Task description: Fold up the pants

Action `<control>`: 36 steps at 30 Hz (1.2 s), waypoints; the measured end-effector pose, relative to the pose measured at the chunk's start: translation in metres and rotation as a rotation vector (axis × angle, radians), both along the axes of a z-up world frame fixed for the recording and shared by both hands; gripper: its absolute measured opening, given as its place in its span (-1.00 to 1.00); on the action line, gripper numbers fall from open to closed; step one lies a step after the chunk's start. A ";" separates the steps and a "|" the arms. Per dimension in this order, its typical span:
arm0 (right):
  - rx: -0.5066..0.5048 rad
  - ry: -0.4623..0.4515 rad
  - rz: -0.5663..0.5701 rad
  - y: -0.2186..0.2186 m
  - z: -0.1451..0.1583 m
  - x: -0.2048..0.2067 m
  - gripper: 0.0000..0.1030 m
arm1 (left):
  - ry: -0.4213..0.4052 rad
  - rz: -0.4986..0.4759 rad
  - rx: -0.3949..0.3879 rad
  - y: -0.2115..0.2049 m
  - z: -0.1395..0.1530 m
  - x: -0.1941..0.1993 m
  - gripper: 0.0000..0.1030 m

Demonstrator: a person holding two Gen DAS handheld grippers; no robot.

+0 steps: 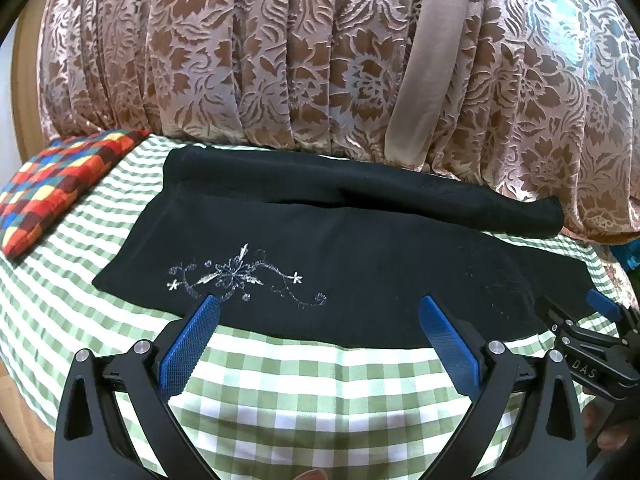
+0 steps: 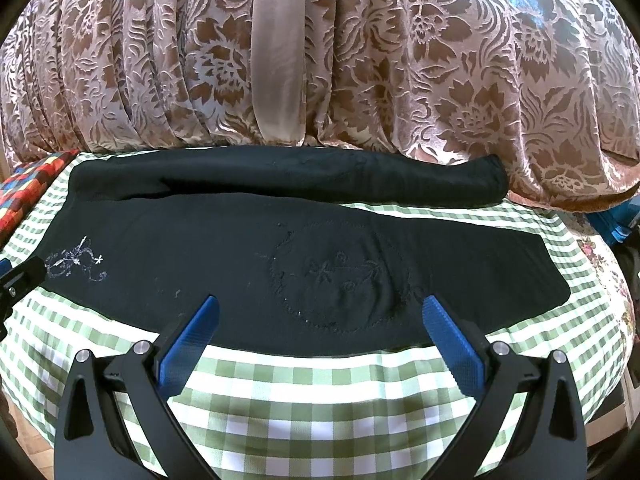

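One pair of black fabric pants with pale floral embroidery (image 1: pixel 320 256) lies flat across the green-and-white checked cloth (image 1: pixel 304 396), against the brown floral curtain (image 1: pixel 280 52); left gripper (image 1: pixel 320 312) and right gripper (image 2: pixel 320 316) hover spread at its near edge; a multicoloured checked cushion (image 1: pixel 60 184) sits leftward.

Floral curtain (image 1: pixel 280 52) behind green-checked tablecloth (image 1: pixel 300 392)

Black gripper arms, ribbed blue fingers (image 1: pixel 192 346), silver screws
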State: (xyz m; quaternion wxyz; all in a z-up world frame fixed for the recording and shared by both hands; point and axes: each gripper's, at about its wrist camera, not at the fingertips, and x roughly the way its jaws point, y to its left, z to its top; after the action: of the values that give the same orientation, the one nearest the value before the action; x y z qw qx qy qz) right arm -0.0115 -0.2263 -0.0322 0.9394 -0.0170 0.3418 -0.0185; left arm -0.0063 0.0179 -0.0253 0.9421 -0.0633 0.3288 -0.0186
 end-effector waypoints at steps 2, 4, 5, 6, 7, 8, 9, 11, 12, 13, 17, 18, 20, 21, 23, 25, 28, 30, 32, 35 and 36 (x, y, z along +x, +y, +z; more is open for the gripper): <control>0.000 0.004 0.002 0.000 -0.001 0.000 0.97 | 0.001 0.009 -0.002 0.003 -0.001 0.000 0.92; 0.001 0.007 0.003 0.000 -0.002 0.001 0.97 | 0.003 0.016 0.003 0.004 -0.002 0.000 0.92; 0.002 0.007 0.005 0.000 -0.002 0.001 0.97 | 0.005 0.015 0.002 0.004 -0.002 0.000 0.92; 0.003 0.008 0.006 -0.001 -0.003 0.001 0.97 | 0.009 0.013 0.000 0.004 -0.002 0.000 0.92; 0.004 0.009 0.006 -0.001 -0.003 0.001 0.97 | 0.012 0.012 -0.003 0.005 -0.003 0.001 0.92; 0.004 0.009 0.007 -0.002 -0.003 0.001 0.97 | 0.013 0.012 -0.005 0.005 -0.003 0.001 0.92; 0.006 0.011 0.007 -0.002 -0.004 0.002 0.97 | 0.014 0.011 -0.007 0.006 -0.004 0.000 0.92; 0.016 0.015 0.008 -0.004 -0.005 0.002 0.97 | 0.018 0.009 -0.009 0.009 -0.006 0.001 0.92; 0.024 0.014 0.010 -0.005 -0.006 0.002 0.97 | 0.021 0.007 -0.014 0.010 -0.006 0.002 0.92; 0.044 0.014 0.022 -0.008 -0.006 0.002 0.97 | 0.025 0.001 -0.025 0.012 -0.007 0.002 0.92; 0.184 0.041 0.099 -0.026 -0.008 0.005 0.97 | 0.073 -0.039 -0.110 0.028 -0.016 0.007 0.93; 0.235 0.055 0.112 -0.035 -0.009 0.007 0.97 | 0.076 -0.034 -0.134 0.033 -0.018 0.007 0.93; 0.362 0.101 0.128 -0.061 -0.015 0.009 0.97 | 0.074 -0.023 -0.203 0.052 -0.021 0.007 0.93; 0.398 0.120 0.128 -0.069 -0.016 0.010 0.97 | 0.066 -0.009 -0.220 0.061 -0.022 0.007 0.93; 0.488 0.165 0.096 -0.101 -0.022 0.010 0.97 | 0.080 0.016 -0.230 0.079 -0.025 0.005 0.93; 0.577 0.185 0.059 -0.136 -0.027 0.008 0.97 | 0.119 0.060 -0.223 0.102 -0.030 0.005 0.93; 0.654 0.180 -0.022 -0.183 -0.030 -0.001 0.96 | 0.166 0.149 -0.264 0.138 -0.042 0.006 0.93; 0.706 0.173 -0.083 -0.212 -0.034 -0.005 0.96 | 0.200 0.236 -0.375 0.171 -0.057 0.006 0.93; 0.771 0.171 -0.137 -0.238 -0.038 -0.009 0.96 | 0.228 0.311 -0.500 0.194 -0.070 0.008 0.93; 0.841 0.146 -0.225 -0.271 -0.045 -0.011 0.96 | 0.236 0.352 -0.549 0.206 -0.081 0.017 0.93; 0.851 0.139 -0.255 -0.278 -0.047 -0.011 0.95 | 0.239 0.361 -0.548 0.206 -0.082 0.020 0.93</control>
State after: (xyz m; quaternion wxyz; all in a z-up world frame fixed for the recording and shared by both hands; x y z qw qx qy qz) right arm -0.0222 -0.5045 -0.0790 0.8278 0.4121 0.3806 0.0093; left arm 0.0137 0.2242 -0.1073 0.8331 -0.3727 0.4030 0.0681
